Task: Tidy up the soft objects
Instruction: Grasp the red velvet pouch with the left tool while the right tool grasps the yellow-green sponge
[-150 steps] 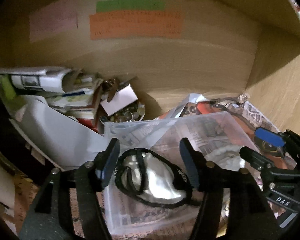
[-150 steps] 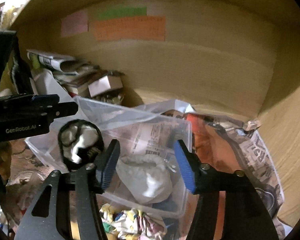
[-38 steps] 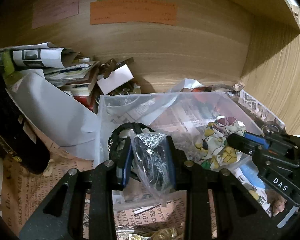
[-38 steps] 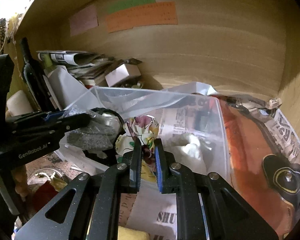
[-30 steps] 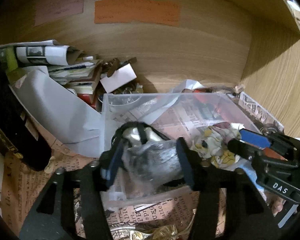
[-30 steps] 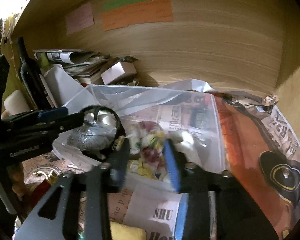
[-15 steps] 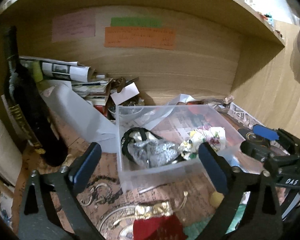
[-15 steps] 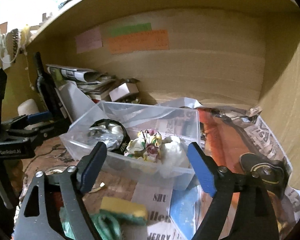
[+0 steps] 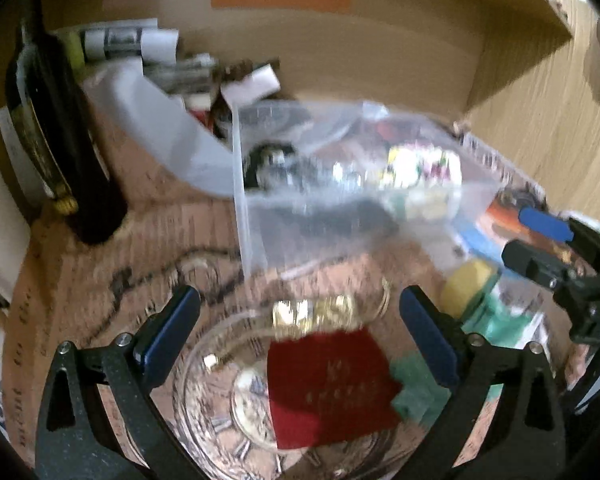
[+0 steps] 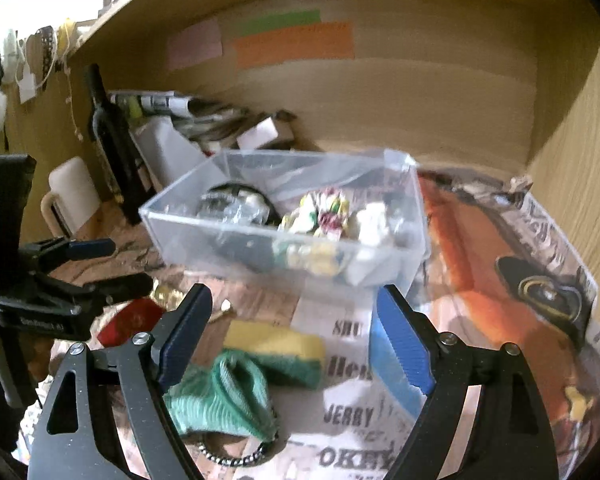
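Right wrist view, near to far: right gripper spread wide, nothing between the blue pads, hovering over printed paper. Readable text on it: "JERRY", "SHU", part of "Hel..", rest cut off. Just under the left pad: green knit cloth w/ a bead chain at its lower edge. Yellow/green sponge touching the cloth on its far side. Red piece at mid left, near the left gripper, which comes in from the left edge, also released. Lettering on its body too blurred to read.

Mid frame: clear plastic bin holds the soft stuff. Black-rimmed item w/ crinkly silver wrap on the left, floral cloth in the middle, white wad on the right. Far back: dark bottle upright at upper left, paper stack beside it, pink, green, orange notes on the wood back wall, writing illegible.

Left wrist view (motion blur): left gripper wide apart over a glass dish w/ the red piece lying in it. Gold foil at the dish's far rim. Bin beyond. Right gripper at the right edge, "DAS" partly readable on its body.
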Demonstrator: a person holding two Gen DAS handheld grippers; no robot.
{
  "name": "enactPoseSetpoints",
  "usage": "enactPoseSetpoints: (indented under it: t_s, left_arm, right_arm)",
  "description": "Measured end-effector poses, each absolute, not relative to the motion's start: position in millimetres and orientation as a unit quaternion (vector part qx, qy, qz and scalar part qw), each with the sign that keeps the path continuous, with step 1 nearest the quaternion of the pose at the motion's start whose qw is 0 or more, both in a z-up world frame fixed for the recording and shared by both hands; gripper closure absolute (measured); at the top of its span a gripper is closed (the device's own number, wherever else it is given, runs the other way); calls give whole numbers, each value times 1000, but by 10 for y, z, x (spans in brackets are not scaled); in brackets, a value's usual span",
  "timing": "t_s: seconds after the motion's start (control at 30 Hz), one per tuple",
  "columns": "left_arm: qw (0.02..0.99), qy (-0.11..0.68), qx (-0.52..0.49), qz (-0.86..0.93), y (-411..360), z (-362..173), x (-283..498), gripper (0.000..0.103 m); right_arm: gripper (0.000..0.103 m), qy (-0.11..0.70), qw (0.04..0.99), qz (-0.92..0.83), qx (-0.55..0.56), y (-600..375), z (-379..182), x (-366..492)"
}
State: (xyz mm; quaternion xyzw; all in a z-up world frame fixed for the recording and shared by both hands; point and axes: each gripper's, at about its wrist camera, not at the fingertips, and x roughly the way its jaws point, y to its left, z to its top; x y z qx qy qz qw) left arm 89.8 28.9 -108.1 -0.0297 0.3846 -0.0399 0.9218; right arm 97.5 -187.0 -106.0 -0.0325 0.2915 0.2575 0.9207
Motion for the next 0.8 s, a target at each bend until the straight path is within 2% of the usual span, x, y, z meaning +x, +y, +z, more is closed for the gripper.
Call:
enactPoseSetpoints:
  t_s: [0.37, 0.4, 0.43, 0.53, 0.6, 0.63, 0.67, 0.73, 0.8]
  left_arm:
    - [901, 429, -45, -47, 244, -1409, 943, 3]
    - [902, 427, -45, -46, 240, -1419, 941, 7]
    - [902, 428, -43, -45, 239, -1426, 948, 15]
    - [903, 424, -39, -49, 233, -1435, 935, 26]
    - [904, 421, -38, -55, 218, -1435, 928, 35]
    - [905, 420, -36, -58, 208, -1435, 927, 41]
    - [905, 419, -35, -61, 201, -1435, 926, 42]
    - [906, 417, -37, -66, 198, -1431, 937, 55]
    - [906, 415, -39, -68, 194, -1421, 941, 61]
  right_arm:
    - [20, 348, 900, 259, -40, -1723, -1401, 1044]
    - [20, 350, 899, 258, -40, -1725, -1407, 1055]
    - [21, 351, 899, 259, -38, -1730, -1413, 1061]
    - [24, 355, 897, 262, -34, -1729, -1432, 1082]
    - [39, 360, 893, 268, -35, -1715, -1451, 1090]
    - [40, 363, 891, 272, -35, -1700, -1464, 1096]
    - [41, 363, 891, 272, -36, -1694, -1471, 1094]
    - [42, 358, 893, 272, -36, -1697, -1460, 1081]
    - [43, 351, 895, 273, -35, -1697, -1442, 1064]
